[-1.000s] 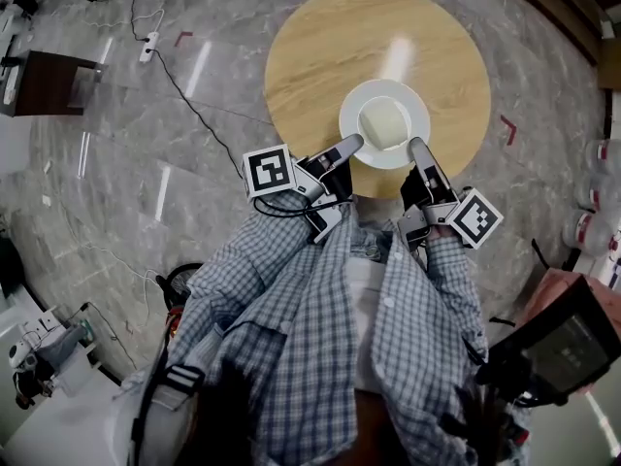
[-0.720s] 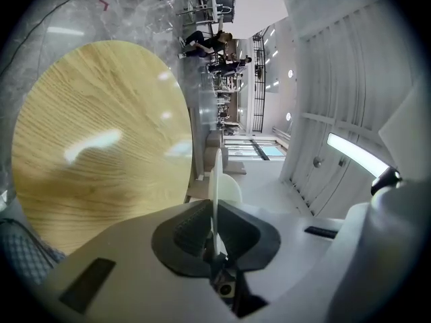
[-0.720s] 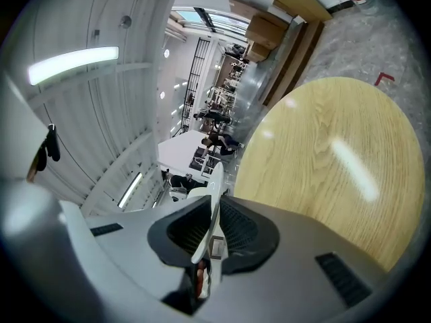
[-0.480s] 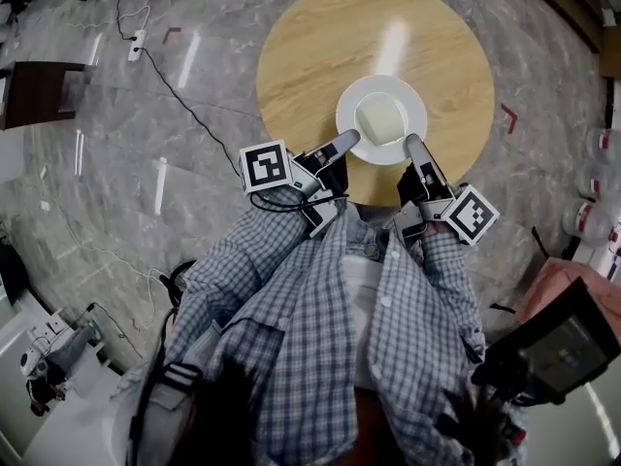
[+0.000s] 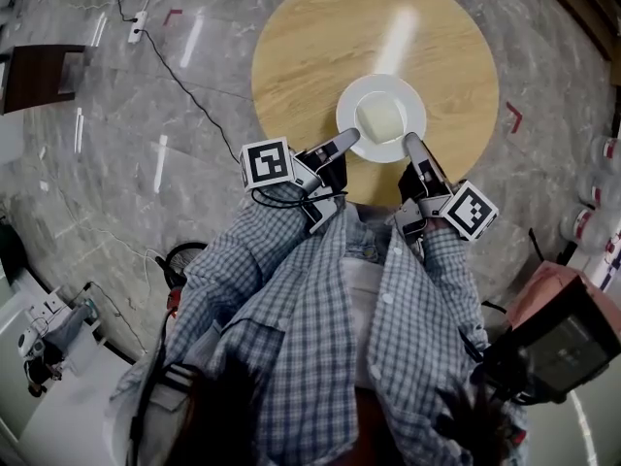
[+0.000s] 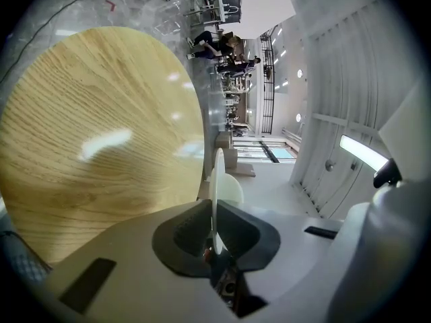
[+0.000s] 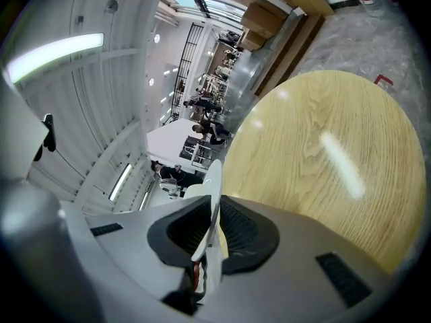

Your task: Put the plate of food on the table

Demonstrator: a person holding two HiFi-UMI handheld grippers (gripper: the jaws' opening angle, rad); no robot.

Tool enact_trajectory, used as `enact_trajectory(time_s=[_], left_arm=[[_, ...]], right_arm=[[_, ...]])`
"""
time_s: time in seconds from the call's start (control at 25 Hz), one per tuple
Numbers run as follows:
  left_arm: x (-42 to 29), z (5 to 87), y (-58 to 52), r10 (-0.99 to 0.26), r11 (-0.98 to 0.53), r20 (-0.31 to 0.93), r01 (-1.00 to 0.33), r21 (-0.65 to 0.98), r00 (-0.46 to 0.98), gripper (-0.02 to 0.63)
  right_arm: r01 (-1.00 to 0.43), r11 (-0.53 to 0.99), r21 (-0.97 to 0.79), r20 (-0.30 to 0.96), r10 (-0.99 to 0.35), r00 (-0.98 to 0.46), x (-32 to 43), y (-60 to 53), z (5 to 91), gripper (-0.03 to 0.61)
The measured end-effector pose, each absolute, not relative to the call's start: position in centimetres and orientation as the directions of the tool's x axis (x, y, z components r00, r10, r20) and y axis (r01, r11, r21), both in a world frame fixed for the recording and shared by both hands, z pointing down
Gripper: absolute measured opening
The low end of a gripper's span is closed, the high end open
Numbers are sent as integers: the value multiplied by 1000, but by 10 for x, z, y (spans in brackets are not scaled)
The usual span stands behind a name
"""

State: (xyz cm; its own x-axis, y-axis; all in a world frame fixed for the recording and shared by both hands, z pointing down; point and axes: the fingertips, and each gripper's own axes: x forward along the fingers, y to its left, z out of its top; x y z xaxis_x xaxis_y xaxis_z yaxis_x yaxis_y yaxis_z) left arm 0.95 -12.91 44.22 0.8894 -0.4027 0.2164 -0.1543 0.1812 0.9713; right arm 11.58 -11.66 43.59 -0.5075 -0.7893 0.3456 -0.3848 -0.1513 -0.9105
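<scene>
A white plate (image 5: 408,107) with a pale block of food (image 5: 380,117) on it hangs over the near part of the round wooden table (image 5: 320,37). My left gripper (image 5: 351,139) is shut on the plate's near-left rim and my right gripper (image 5: 408,142) is shut on its near-right rim. In the left gripper view the plate (image 6: 215,187) shows edge-on, pinched between the dark jaw pads, with the table (image 6: 94,140) beyond. In the right gripper view the plate (image 7: 213,194) is also edge-on between the pads, beside the table (image 7: 330,153).
Grey marble floor (image 5: 116,183) surrounds the table. A black cable (image 5: 184,95) runs across the floor at the left to a power strip (image 5: 133,27). A dark stand (image 5: 34,76) sits far left, and equipment (image 5: 558,343) stands at the lower right.
The plate and both grippers have moved slightly further over the table; both grips are unchanged.
</scene>
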Motion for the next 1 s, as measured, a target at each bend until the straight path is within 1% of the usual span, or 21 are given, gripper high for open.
enact_trajectory(time_s=[0.36, 0.6, 0.76, 1.0], left_arm=[[10, 472, -128, -396, 188, 269, -210, 960, 878, 20], [8, 490, -124, -403, 229, 289, -210, 951, 869, 20], [7, 495, -118, -396, 248, 305, -219, 944, 866, 20], [7, 516, -115, -384, 267, 329, -238, 934, 863, 20]], right_arm=[[-364, -197, -910, 376, -761, -529, 117, -113, 469, 44], [-372, -217, -903, 399, -743, -537, 115, -111, 485, 44], [-352, -238, -905, 404, -736, -543, 113, -106, 491, 44], [-370, -262, -891, 437, -711, -551, 113, -104, 513, 44]])
